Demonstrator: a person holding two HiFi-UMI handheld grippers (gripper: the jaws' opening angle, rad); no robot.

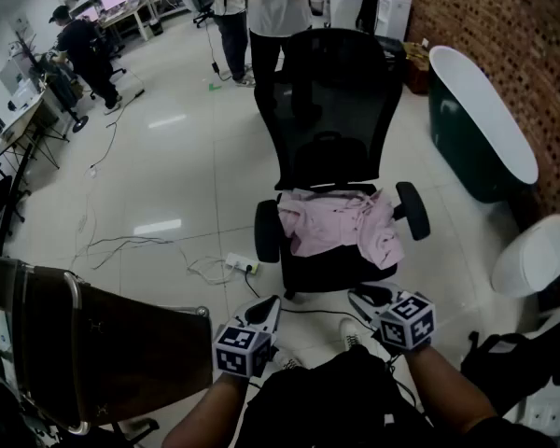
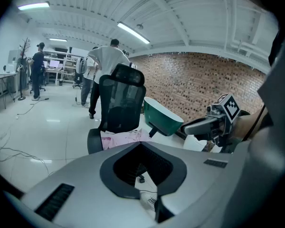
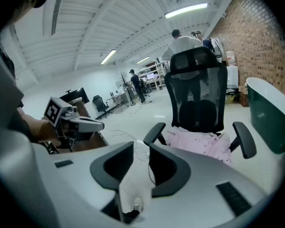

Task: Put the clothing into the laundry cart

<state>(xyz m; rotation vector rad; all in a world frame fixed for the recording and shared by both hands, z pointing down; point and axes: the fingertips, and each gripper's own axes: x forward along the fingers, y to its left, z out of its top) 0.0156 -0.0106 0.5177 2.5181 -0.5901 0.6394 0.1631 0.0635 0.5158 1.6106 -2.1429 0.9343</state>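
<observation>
A crumpled pink garment (image 1: 336,224) lies on the seat of a black mesh office chair (image 1: 327,91) straight ahead of me. Both gripper views also catch the pink garment (image 2: 119,139) (image 3: 199,141) beyond the jaws. The laundry cart (image 1: 121,343), dark brown with a metal frame, stands at my lower left. My left gripper (image 1: 264,311) hovers short of the chair base, its jaws together with nothing in them. To its right, my right gripper (image 1: 366,297) is level with it; its jaws (image 3: 141,148) stand a little apart and hold nothing.
A green and white bathtub (image 1: 476,119) stands by the brick wall on the right, with a white round basin (image 1: 532,255) nearer me. A power strip with cables (image 1: 238,265) lies on the floor left of the chair. People (image 1: 271,7) stand behind the chair.
</observation>
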